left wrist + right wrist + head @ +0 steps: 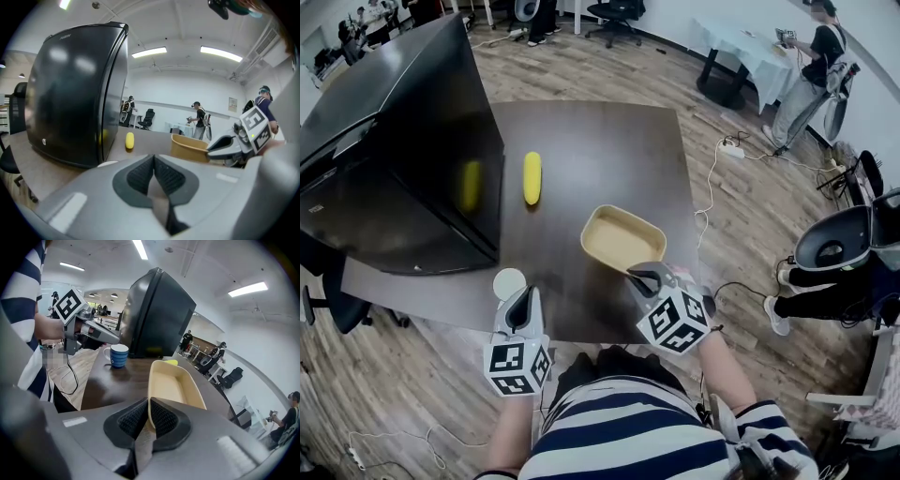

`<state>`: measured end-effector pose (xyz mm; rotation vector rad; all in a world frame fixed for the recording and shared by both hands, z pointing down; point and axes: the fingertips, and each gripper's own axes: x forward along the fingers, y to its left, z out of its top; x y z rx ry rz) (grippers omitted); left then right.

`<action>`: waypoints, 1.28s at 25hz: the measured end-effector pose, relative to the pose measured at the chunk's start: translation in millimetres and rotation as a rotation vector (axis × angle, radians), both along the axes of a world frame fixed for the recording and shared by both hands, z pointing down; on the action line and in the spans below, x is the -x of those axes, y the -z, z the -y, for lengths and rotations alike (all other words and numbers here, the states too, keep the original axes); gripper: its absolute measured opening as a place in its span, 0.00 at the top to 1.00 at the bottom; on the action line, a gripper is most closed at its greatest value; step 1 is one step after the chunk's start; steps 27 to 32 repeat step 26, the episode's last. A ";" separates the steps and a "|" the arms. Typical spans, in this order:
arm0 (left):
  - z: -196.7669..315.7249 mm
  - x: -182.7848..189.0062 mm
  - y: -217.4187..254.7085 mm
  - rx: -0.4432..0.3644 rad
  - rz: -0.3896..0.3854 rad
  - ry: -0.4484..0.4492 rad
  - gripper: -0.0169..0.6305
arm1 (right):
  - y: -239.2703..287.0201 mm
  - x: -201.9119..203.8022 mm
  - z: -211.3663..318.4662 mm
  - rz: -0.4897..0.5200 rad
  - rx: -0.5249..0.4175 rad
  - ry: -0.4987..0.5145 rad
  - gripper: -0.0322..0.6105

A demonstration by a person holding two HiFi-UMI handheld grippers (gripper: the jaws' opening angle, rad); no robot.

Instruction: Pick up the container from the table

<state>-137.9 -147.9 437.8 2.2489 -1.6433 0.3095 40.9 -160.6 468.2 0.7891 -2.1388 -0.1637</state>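
Right gripper has its 2 jaws clamped on the container's near rim; left gripper, off to its left, has its jaws together, empty.

On the desk, the container lies with its near rim between my right fingers; the cup stands before my left fingers, the fridge behind it, left.

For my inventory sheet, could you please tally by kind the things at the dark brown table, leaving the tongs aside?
Beige rectangular tray-shaped container: 1
Yellow oblong object: 1
Blue round mug: 1
Large glossy black cabinet: 1
Total: 4
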 end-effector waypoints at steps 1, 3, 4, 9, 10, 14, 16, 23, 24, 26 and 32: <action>0.1 0.8 -1.6 0.004 -0.002 0.003 0.97 | -0.2 0.1 0.0 0.004 0.001 -0.001 0.93; 1.5 2.2 -3.8 0.008 -0.004 0.010 0.97 | -0.8 0.7 0.7 0.011 0.004 -0.001 0.93; 2.4 2.4 -4.4 0.009 -0.004 0.012 0.97 | -1.5 0.9 1.0 0.014 0.007 0.000 0.93; 3.7 1.7 -5.0 0.010 0.001 0.015 0.97 | -6.4 0.4 -0.4 0.015 0.026 0.006 0.93; 4.1 2.5 -5.1 0.010 0.002 0.017 0.97 | -7.1 0.9 0.0 0.016 0.029 0.007 0.93; 3.1 4.1 -3.9 0.010 0.007 0.029 0.97 | -5.8 1.0 3.5 0.020 0.030 0.016 0.93; 2.0 4.6 -2.5 0.009 0.009 0.035 0.97 | -4.9 0.9 5.3 0.025 0.030 0.019 0.93; 3.5 18.3 -5.9 0.014 0.008 0.059 0.97 | -11.9 14.5 10.9 0.023 0.043 0.037 0.93; 3.6 18.4 -6.6 0.015 0.007 0.061 0.97 | -13.0 15.1 10.8 0.023 0.045 0.039 0.93; 3.8 18.2 -8.1 0.017 0.007 0.063 0.97 | -15.4 15.7 10.4 0.024 0.050 0.042 0.93; 3.8 18.2 -8.1 0.017 0.007 0.063 0.97 | -15.4 15.7 10.4 0.024 0.050 0.042 0.93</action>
